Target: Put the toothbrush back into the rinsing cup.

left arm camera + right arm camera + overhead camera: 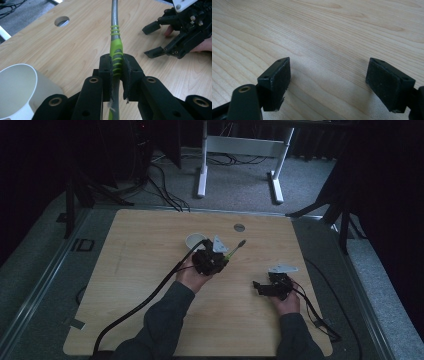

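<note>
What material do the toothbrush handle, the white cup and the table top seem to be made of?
Toothbrush: probably plastic, a smooth grey shaft with green ribbed grip bands that look rubbery. White cup: matte, even white with a thin rim, plastic or paper, hard to tell. Table top: pale wood grain, likely laminate or veneer.

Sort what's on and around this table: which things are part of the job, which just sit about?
In the job: toothbrush, clamped in the left gripper; white cup beside it.
Not in it: right gripper, open over bare table; white desk frame; floor cables.

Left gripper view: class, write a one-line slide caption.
Left gripper clamps a green-and-grey toothbrush above the wooden table, white cup beside it.
</note>
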Demonstrator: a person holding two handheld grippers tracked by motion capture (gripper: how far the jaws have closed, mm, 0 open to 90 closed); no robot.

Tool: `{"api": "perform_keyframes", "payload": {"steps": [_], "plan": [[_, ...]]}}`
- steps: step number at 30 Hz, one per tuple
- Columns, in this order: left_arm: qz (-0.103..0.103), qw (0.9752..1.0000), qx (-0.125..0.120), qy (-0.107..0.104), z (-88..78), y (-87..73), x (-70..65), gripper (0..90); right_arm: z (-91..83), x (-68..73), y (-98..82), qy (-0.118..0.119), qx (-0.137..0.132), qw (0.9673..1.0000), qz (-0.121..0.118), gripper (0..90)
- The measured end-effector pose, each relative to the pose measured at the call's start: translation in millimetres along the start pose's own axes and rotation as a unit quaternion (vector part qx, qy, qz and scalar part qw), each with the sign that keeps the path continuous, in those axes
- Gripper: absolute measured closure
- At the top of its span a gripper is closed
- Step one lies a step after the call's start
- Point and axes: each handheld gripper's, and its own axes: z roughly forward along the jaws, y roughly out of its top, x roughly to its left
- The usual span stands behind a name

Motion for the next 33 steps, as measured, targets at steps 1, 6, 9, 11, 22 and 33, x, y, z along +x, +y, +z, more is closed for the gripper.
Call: {"api": "perform_keyframes", "payload": {"steps": [1,6,9,11,22,33], "plan": [[-0.001,1.0,-0.003,0.002,-0.5,0.1,0.1,79.7,0.0,0.0,0.0,0.0,0.0,1.0,0.0,19.6],[-0.005,0.9999,-0.013,0.007,-4.2,0.7,2.7,79.7,0.0,-0.1,0.0,0.0,0.0,1.0,0.0,19.6],[-0.005,0.9998,-0.019,0.009,-7.2,1.0,4.4,79.7,0.1,-0.2,0.0,0.0,0.0,1.0,-0.001,19.6],[-0.007,0.9996,-0.024,0.011,-8.4,1.1,4.8,79.7,0.1,-0.2,0.0,0.0,-0.001,1.0,-0.001,19.6],[-0.007,0.9991,-0.039,0.014,-11.1,1.5,5.2,79.7,0.1,-0.2,0.0,0.0,-0.001,1.0,-0.001,19.6],[-0.013,0.9979,-0.06,0.02,-18.4,2.3,8.2,79.7,0.0,-0.1,0.0,0.0,0.0,1.0,-0.001,19.6]]}}
